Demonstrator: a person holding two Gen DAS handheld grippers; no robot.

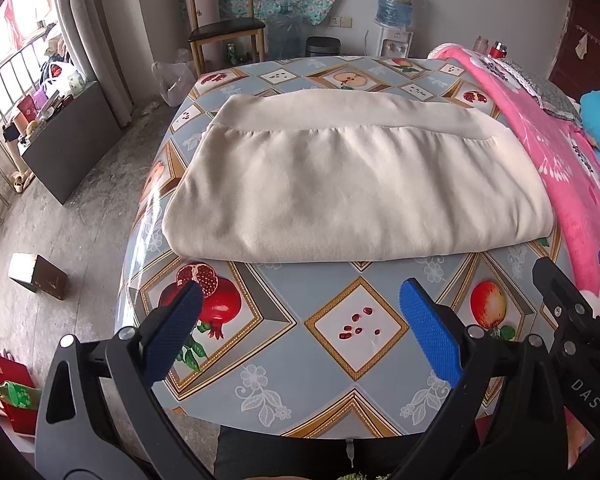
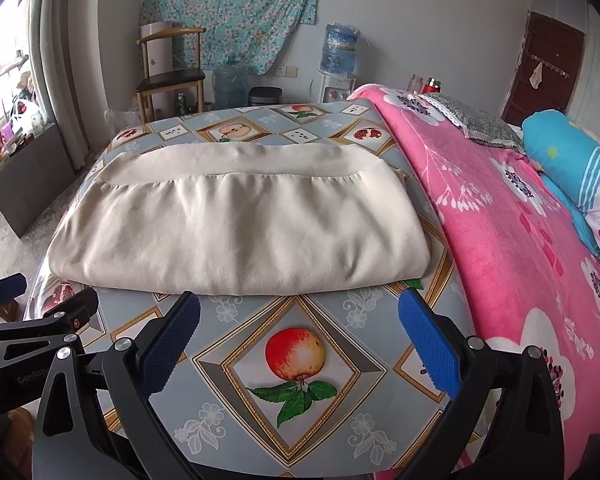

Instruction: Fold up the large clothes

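Both grippers, left (image 1: 300,322) and right (image 2: 300,332), are held with jaws apart and empty, just short of the cream garment (image 1: 352,184), which is folded into a smooth, thick rectangle on the fruit-patterned table (image 1: 340,292), beside a pink blanket (image 1: 560,160).
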